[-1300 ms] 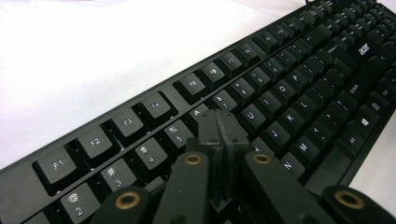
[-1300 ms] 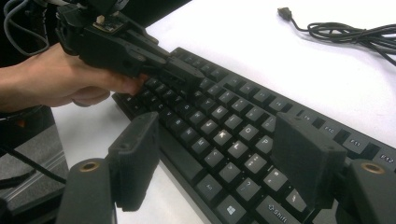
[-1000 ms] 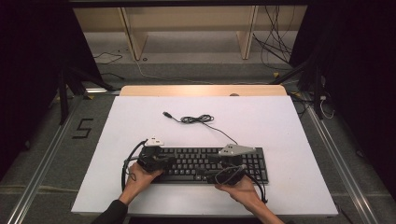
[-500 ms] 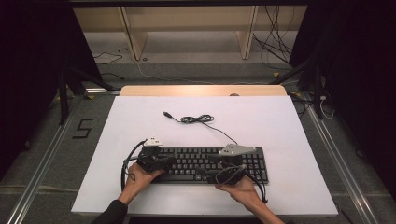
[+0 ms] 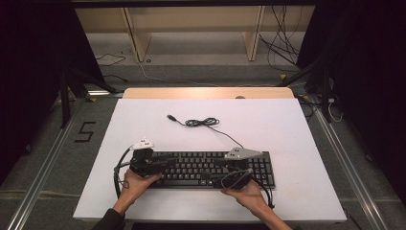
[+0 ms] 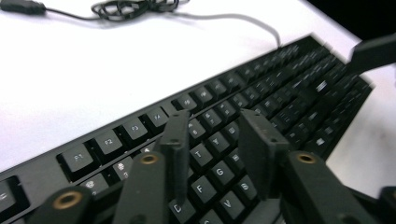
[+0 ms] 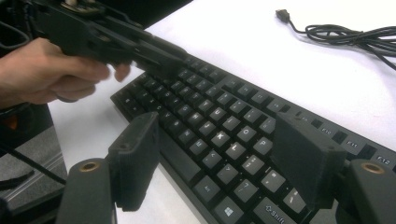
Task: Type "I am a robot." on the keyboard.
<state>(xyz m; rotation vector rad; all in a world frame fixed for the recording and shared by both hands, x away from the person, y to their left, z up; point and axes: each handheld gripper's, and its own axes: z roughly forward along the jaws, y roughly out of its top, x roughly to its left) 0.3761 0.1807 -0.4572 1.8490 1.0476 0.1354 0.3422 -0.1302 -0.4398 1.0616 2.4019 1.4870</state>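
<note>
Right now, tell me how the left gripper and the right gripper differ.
The left gripper has its jaws set narrowly apart; the right gripper has its jaws spread wide. The left gripper hangs over the keyboard's left letter keys, the right gripper over its right half. Both are open, grip nothing, and aim at the keyboard.

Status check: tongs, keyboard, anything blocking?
Left tongs open over keyboard. Right tongs open, wider, over its right half. Keyboard's coiled cable lies beyond, clear.
</note>
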